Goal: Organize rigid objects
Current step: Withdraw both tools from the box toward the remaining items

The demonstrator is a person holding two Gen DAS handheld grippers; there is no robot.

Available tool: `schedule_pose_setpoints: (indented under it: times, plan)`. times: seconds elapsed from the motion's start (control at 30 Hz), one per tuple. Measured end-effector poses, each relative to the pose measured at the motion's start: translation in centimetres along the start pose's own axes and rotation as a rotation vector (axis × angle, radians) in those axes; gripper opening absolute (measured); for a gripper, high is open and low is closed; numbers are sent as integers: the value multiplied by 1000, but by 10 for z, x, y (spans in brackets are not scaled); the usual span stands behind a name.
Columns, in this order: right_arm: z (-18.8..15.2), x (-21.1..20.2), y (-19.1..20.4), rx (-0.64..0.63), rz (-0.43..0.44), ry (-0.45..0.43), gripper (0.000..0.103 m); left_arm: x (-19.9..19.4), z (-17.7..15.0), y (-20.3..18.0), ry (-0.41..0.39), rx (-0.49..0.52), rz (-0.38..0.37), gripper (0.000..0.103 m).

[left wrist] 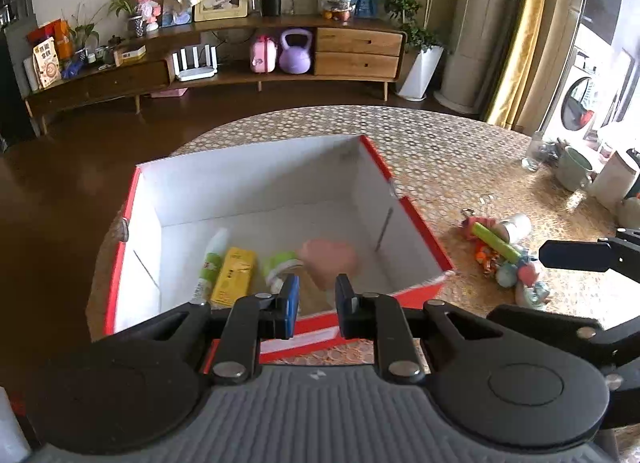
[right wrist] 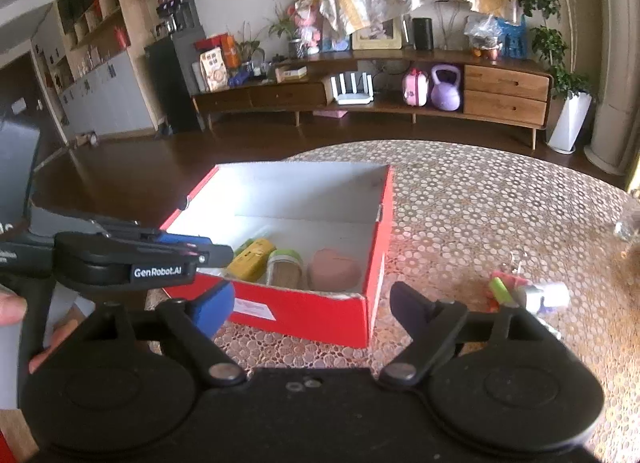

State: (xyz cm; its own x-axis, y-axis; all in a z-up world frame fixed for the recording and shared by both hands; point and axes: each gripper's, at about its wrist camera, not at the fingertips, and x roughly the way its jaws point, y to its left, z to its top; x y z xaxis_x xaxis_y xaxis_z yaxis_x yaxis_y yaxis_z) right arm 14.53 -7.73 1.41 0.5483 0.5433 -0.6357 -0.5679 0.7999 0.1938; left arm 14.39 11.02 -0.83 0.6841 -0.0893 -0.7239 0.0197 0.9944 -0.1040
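A red box (left wrist: 424, 231) with a white inside stands open on the patterned table (left wrist: 460, 167). In it lie a white-and-green tube (left wrist: 210, 263), a yellow carton (left wrist: 234, 275), a green-lidded jar (left wrist: 280, 263) and a blurred pink heart-shaped piece (left wrist: 330, 259). My left gripper (left wrist: 318, 299) hovers over the box's near edge, shut with nothing between its pads; it also shows at the left of the right wrist view (right wrist: 216, 253). My right gripper (right wrist: 310, 303) stands open and empty in front of the box (right wrist: 304, 311). A pile of small items with a green tube (right wrist: 502, 289) lies to the right.
A glass jar (left wrist: 534, 151), a green mug (left wrist: 574, 167) and white containers (left wrist: 612, 179) stand at the table's far right. The table's round edge falls to a dark floor at the left and beyond. A low wooden cabinet (right wrist: 504, 95) lines the far wall.
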Motion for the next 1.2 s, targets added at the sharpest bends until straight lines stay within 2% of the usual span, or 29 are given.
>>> schedule_pose_setpoints:
  times: [0.17, 0.4, 0.47, 0.53, 0.57, 0.7, 0.8, 1.07, 1.13, 1.2]
  plan:
    - [-15, -24, -14, 1, -13, -55, 90, -6, -9, -14, -29, 6, 0, 19]
    - [-49, -56, -51, 12, -92, -87, 94, -7, -20, -42, -67, 36, -25, 19]
    - [-59, -62, -63, 14, -121, -85, 94, -3, -22, -48, -56, 31, -48, 32]
    - [-70, -65, -73, 15, -156, -76, 94, 0, -24, -57, -61, 28, -65, 62]
    - [-74, -66, -78, 18, -173, -70, 94, 0, -25, -61, -76, 31, -75, 66]
    - [-87, -67, -99, 46, -211, -51, 94, 5, -25, -85, -84, 70, -104, 69]
    - [-92, -67, -110, 56, -230, -51, 94, 11, -26, -100, -84, 84, -127, 81]
    - [-106, -54, -124, 14, -252, -44, 94, 46, -20, -139, -52, 89, -180, 82]
    - [-108, -49, -127, 5, -248, -39, 93, 56, -18, -146, -46, 86, -178, 87]
    - [-110, -44, -131, -4, -245, -32, 93, 65, -14, -153, -52, 81, -177, 87]
